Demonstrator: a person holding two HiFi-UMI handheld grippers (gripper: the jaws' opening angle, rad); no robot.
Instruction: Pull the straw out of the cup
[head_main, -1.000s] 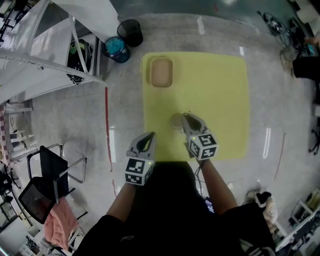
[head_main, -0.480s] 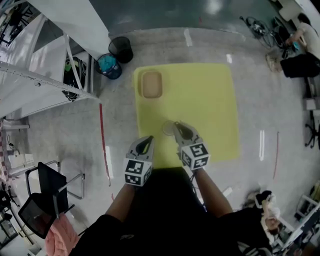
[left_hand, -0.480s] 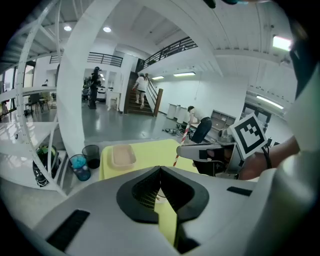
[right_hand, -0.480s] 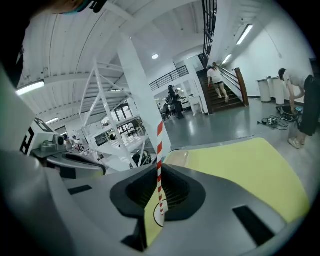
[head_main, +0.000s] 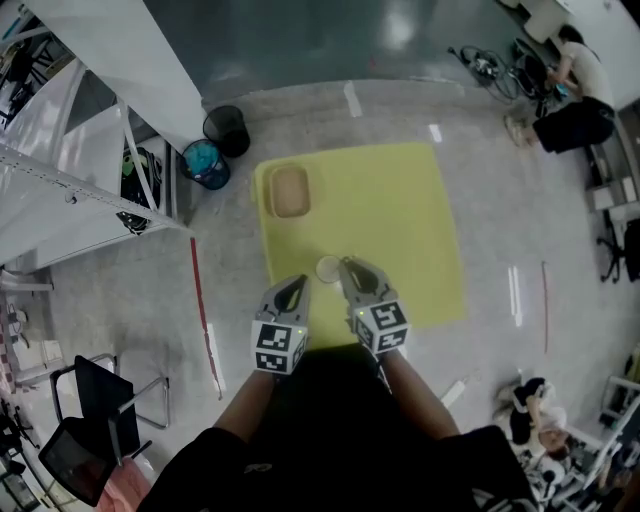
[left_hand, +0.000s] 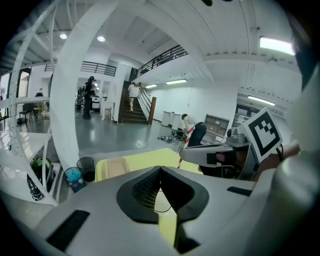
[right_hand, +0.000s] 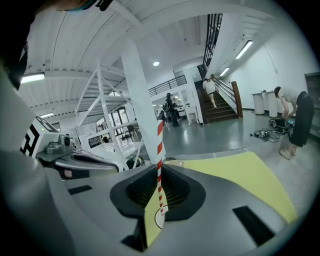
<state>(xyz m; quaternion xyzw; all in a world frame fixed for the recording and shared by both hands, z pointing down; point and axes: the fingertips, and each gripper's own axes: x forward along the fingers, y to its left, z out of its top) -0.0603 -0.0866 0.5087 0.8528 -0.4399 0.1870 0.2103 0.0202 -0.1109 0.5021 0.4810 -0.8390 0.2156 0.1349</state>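
Observation:
A clear cup (head_main: 328, 268) stands on the yellow table (head_main: 400, 220) near its front edge. My right gripper (head_main: 350, 270) hangs just right of the cup, shut on a red-and-white striped straw (right_hand: 160, 150). The straw runs up between the jaws, and its lower end shows over the cup's round mouth (right_hand: 159, 220); whether it is inside I cannot tell. My left gripper (head_main: 292, 290) hovers left of the cup with its jaws together and nothing in them. In the left gripper view, the cup rim (left_hand: 162, 205) shows below the shut left gripper (left_hand: 160, 170) and the straw (left_hand: 181, 152) at the right gripper's tip.
A tan tray (head_main: 288, 190) lies at the table's far left corner. Two bins (head_main: 215, 145) stand on the floor beyond that corner, beside a white frame structure (head_main: 90, 170). A person (head_main: 570, 90) crouches at the far right.
The head view has pulled back, so the table looks smaller and farther. Both grippers have stayed close to the cup, and the right one has kept its hold on the straw.

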